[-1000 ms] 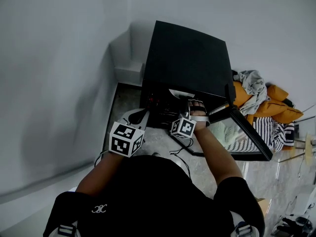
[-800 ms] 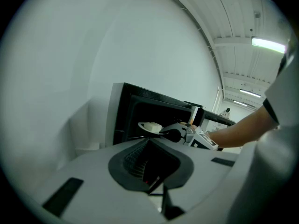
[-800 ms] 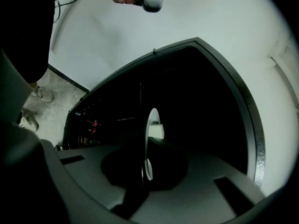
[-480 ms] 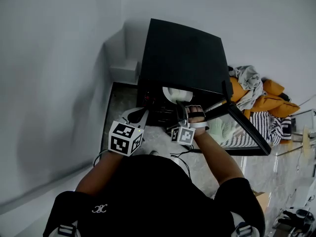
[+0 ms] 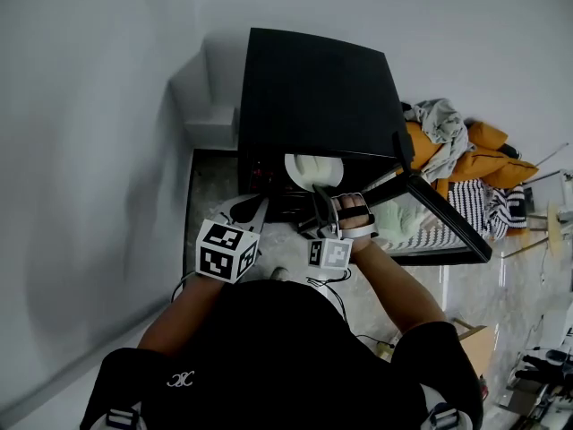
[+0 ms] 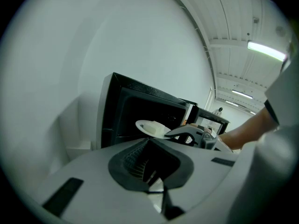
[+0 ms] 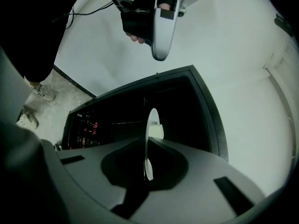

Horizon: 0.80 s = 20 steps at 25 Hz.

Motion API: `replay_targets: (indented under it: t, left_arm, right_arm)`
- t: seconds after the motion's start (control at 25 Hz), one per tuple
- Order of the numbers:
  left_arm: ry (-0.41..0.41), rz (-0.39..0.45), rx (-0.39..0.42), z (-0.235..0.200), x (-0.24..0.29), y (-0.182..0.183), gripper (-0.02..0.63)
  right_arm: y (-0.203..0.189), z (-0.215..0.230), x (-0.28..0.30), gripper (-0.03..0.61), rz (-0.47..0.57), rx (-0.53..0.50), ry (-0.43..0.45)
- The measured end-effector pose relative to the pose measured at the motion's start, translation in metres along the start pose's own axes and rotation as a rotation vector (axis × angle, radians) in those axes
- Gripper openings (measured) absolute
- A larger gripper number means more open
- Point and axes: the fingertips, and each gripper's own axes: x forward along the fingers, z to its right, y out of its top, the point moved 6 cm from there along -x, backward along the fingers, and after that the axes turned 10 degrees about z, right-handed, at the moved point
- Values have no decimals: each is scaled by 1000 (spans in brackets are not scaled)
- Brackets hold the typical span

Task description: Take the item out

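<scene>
A black microwave stands with its door swung open to the right. My right gripper is shut on the rim of a white plate, held at the mouth of the oven. In the right gripper view the plate runs edge-on between the jaws of that gripper, with a pale food piece on it. My left gripper hangs just left of the plate, shut and holding nothing. The left gripper view shows the plate in front of the dark cavity.
A pile of orange and grey cloth lies right of the microwave, behind the open door. White walls close in at the left and back. Marbled floor and the person's shoes show below. A cable trails by the right gripper.
The right gripper has drawn back toward me, and the plate has come from deep inside the cavity out to its opening. The left gripper has stayed in place.
</scene>
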Motion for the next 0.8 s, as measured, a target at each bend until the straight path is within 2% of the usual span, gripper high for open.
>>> replay_targets:
  t: [0.24, 0.36, 0.52, 0.64, 0.8]
  left_arm:
    - [-35, -11, 7, 1, 9, 0, 0]
    - [-60, -17, 14, 4, 15, 2, 0]
    - [-93, -25, 21, 8, 22, 2, 0]
    - [-116, -32, 23, 11, 26, 1, 0]
    - [-145, -39, 25, 16, 32, 1, 0]
  right_arm:
    - [2, -7, -17, 20, 5, 9, -16]
    - [18, 25, -29, 20, 27, -1, -34]
    - [7, 14, -36, 20, -14, 1, -39]
    - [17, 34, -46, 20, 2, -22, -64]
    - [10, 15, -56, 20, -43, 15, -48]
